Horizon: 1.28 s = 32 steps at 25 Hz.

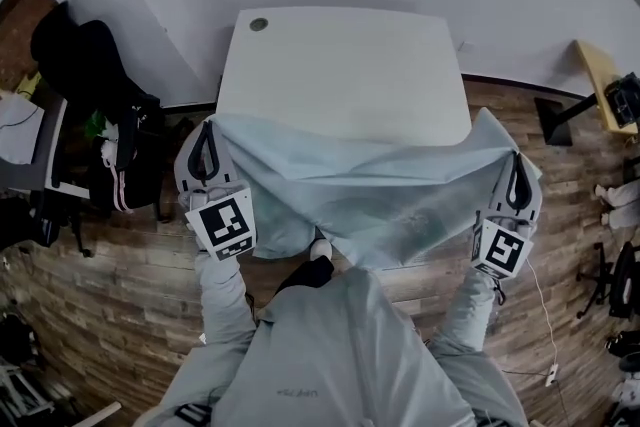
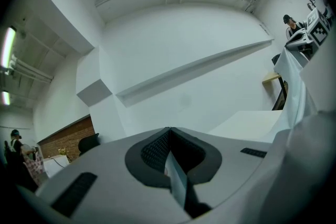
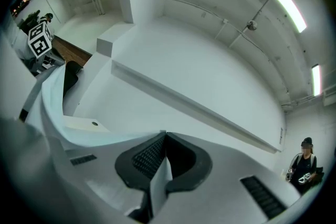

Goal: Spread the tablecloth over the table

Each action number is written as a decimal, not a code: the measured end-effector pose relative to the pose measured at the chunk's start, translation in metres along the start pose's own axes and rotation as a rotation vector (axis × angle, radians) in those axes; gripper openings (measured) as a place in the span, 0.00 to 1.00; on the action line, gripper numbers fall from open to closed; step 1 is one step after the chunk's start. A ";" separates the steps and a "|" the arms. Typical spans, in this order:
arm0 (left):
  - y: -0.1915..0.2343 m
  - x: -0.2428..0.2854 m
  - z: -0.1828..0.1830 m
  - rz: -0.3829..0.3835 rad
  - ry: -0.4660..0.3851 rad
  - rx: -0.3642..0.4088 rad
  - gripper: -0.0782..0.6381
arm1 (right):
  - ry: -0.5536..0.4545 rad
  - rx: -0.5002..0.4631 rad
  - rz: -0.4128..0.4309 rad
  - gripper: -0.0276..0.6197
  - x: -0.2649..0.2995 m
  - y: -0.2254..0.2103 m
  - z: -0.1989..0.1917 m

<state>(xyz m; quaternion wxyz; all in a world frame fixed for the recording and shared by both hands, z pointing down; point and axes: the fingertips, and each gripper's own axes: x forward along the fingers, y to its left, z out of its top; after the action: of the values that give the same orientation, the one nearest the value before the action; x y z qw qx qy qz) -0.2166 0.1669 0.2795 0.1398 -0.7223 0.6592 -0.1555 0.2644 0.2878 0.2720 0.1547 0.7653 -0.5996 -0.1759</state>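
Note:
A pale blue tablecloth (image 1: 370, 185) hangs stretched between my two grippers over the near edge of a white table (image 1: 340, 65). My left gripper (image 1: 206, 137) is shut on the cloth's left corner, at the table's near left corner. My right gripper (image 1: 518, 170) is shut on the right corner, just off the table's near right corner. In the left gripper view a strip of cloth (image 2: 176, 181) is pinched between the jaws. The right gripper view shows the same, a fold of cloth (image 3: 157, 181) clamped between the pads. The cloth's middle sags towards my body.
A dark chair with a black coat (image 1: 100, 75) stands left of the table, beside a desk (image 1: 30, 145). A wooden shelf (image 1: 600, 80) and a stand are at the right. The floor is wood planks. A white wall lies behind the table.

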 end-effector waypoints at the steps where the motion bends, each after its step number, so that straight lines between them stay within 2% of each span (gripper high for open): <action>1: 0.004 0.008 -0.001 0.002 0.000 -0.001 0.14 | 0.002 -0.003 -0.004 0.08 0.008 0.002 0.000; 8: 0.035 0.050 -0.006 0.011 -0.027 -0.005 0.14 | -0.026 -0.027 -0.050 0.08 0.053 0.014 0.022; 18: 0.050 0.052 -0.013 0.016 -0.039 -0.036 0.14 | -0.027 -0.062 -0.088 0.08 0.051 0.010 0.037; 25: 0.043 0.072 -0.010 0.041 -0.026 -0.033 0.14 | -0.015 -0.066 -0.074 0.08 0.080 0.003 0.024; 32: 0.033 0.109 -0.007 0.103 0.015 -0.031 0.14 | -0.013 -0.052 -0.031 0.08 0.139 -0.002 0.003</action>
<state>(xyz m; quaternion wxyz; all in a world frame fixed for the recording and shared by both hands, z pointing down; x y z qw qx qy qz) -0.2402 0.0554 0.2767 0.1313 -0.6884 0.6988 -0.1431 0.2948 0.1525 0.2568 0.1680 0.7691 -0.5837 -0.1987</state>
